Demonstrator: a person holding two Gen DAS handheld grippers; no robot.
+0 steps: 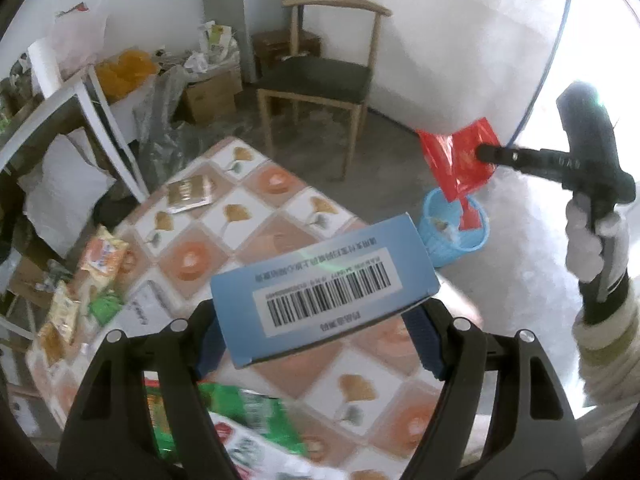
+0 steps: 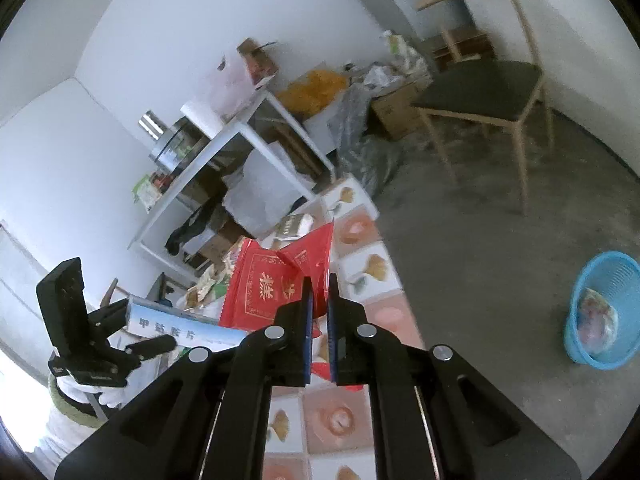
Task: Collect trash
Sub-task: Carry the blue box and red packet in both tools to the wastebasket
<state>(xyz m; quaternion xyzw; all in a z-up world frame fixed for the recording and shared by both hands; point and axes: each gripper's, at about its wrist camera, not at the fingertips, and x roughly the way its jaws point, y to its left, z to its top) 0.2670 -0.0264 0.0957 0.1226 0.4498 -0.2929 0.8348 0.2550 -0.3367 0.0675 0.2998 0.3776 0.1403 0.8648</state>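
Note:
My left gripper (image 1: 320, 344) is shut on a blue cardboard box (image 1: 324, 280) with a barcode label, held above the patterned table (image 1: 280, 220). The box also shows in the right wrist view (image 2: 176, 330). My right gripper (image 2: 319, 304) is shut on a red plastic wrapper (image 2: 276, 280). In the left wrist view the right gripper (image 1: 486, 154) holds that red wrapper (image 1: 460, 160) in the air above a blue trash basket (image 1: 456, 236) on the floor. The basket (image 2: 600, 312) holds some trash.
Snack wrappers (image 1: 100, 260) lie along the table's left edge, a gold packet (image 1: 188, 192) at its far end, a green packet (image 1: 240, 420) near me. A wooden chair (image 1: 320, 76) stands beyond the table. A white shelf (image 2: 240, 160) and cardboard boxes (image 1: 208, 96) stand at the wall.

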